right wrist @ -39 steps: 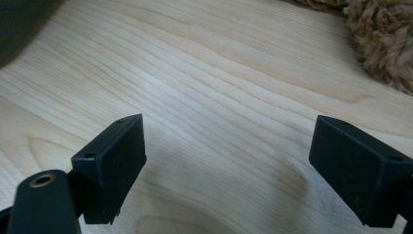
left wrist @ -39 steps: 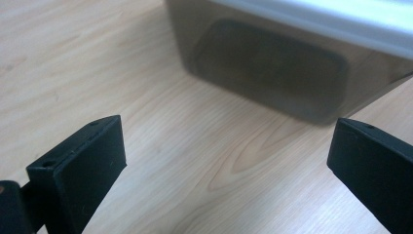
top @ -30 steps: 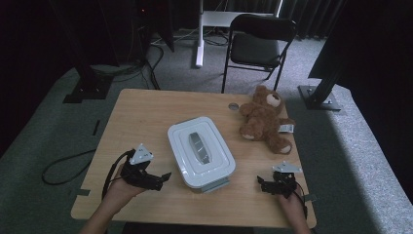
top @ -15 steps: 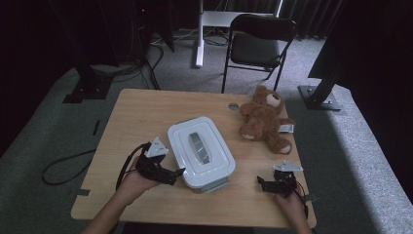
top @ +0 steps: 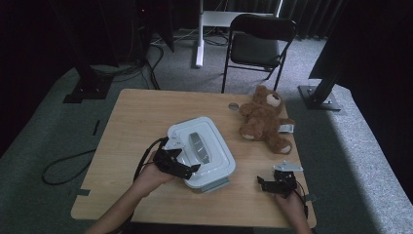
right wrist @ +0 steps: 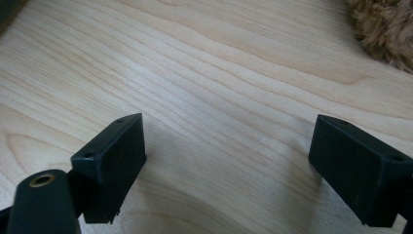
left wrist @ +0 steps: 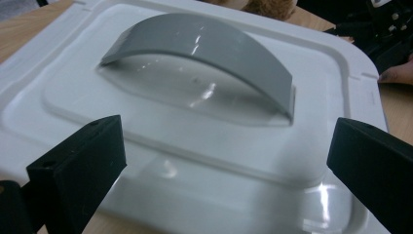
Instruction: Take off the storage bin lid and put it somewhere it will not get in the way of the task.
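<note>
left tool (top: 187, 168): jaws wide apart, holding nothing, hovering over the near-left edge of the white box (top: 214, 161); in the left gripper view the jaws frame the lid (left wrist: 209, 146), grey handle (left wrist: 204, 58) ahead between them
left-side risk: jaws look set on the flat lid rim rather than the handle; closing here would likely pinch smooth plastic and slip off, or just shove the box
white box: sits mid-table (top: 131, 122), a bit toward the near edge, lid on and seemingly seated; can't tell if any latch is fastened
box risk: glossy lid, little for the jaws to bite; if the lid sticks, a pull may lift the whole box; nothing braces it, so it could skid toward the near edge of the table
handle: arched, grey, centred on the lid; best bite point by my judgement, but the tool must travel further in to reach it; a skewed approach could glance off the arch
right tool (top: 268, 185): jaws wide, holding nothing, low over bare table at the near-right; right gripper view gives wood grain between the jaws
right-side risk: well apart from the box, so no help steadying it
teddy bear (top: 263, 119): lying far-right, near the box but apart; a box pushed right could bump it
</note>
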The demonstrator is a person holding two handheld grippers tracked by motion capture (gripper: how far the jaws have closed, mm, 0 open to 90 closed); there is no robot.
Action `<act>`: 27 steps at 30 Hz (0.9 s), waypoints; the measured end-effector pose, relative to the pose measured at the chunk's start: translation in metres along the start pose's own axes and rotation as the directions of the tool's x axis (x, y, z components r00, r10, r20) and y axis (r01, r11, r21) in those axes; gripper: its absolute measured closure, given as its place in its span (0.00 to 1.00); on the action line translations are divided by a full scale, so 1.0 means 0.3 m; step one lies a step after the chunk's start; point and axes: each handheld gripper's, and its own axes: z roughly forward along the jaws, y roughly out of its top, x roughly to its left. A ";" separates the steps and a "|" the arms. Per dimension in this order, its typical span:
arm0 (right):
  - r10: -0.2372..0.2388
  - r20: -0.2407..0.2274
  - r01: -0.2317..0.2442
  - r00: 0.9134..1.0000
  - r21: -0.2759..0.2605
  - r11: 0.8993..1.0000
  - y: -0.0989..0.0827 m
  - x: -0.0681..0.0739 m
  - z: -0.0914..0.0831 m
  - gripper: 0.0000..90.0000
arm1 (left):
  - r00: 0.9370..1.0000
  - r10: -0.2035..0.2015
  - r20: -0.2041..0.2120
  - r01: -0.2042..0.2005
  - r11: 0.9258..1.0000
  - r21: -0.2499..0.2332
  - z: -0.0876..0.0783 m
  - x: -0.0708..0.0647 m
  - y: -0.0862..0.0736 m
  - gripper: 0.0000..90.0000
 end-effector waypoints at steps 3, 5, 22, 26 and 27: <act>0.001 0.000 -0.001 1.000 0.001 1.000 0.000 0.000 0.000 0.14 | 1.000 0.003 0.011 -0.003 1.000 0.012 0.030 -0.007 0.012 0.01; 0.001 0.000 -0.001 1.000 0.001 1.000 0.000 0.000 0.000 0.14 | 1.000 0.013 0.001 -0.013 1.000 0.011 0.045 -0.014 0.020 0.01; 0.001 0.000 -0.001 1.000 0.000 1.000 0.000 0.000 0.000 0.14 | 1.000 0.023 -0.003 -0.023 1.000 0.002 0.121 -0.052 0.079 0.14; 0.000 0.000 0.000 1.000 0.001 1.000 0.000 0.000 0.000 0.14 | 1.000 0.002 -0.018 -0.002 1.000 -0.024 0.122 -0.054 0.077 0.22; 0.000 0.000 0.000 1.000 0.000 1.000 0.000 0.000 0.000 0.14 | 1.000 0.002 -0.025 -0.003 1.000 -0.026 0.121 -0.053 0.076 0.26</act>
